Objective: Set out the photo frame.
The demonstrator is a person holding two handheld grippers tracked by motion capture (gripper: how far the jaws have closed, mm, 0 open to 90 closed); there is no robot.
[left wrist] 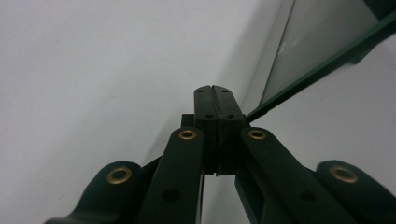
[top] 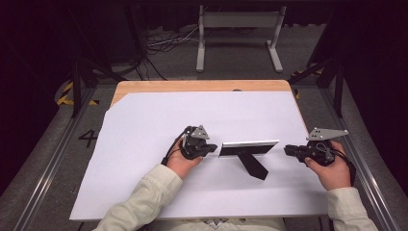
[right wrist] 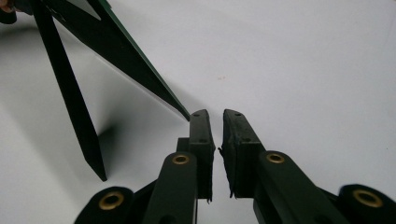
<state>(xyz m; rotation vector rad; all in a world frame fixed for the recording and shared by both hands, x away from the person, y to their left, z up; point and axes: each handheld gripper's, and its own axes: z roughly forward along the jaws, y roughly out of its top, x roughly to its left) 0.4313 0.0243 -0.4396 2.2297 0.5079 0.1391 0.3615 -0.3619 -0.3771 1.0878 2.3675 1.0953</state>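
My left jaws are pressed together with nothing between them; my right jaws stand a narrow gap apart, holding nothing.

My left gripper (top: 210, 148) rests low over the white sheet-covered surface (top: 144, 125), its closed tips just beside the left end of the thin black picture frame with a white top edge (top: 249, 147), which stands upright near the middle of the surface on its black back strut (top: 253, 166). In the left gripper view the frame's dark green edge (left wrist: 322, 63) runs off to the upper right, right next to my tips; I cannot tell whether they touch. My right gripper (top: 288, 150) points left at the frame's right end, close to its corner (right wrist: 180, 109) but not gripping it.
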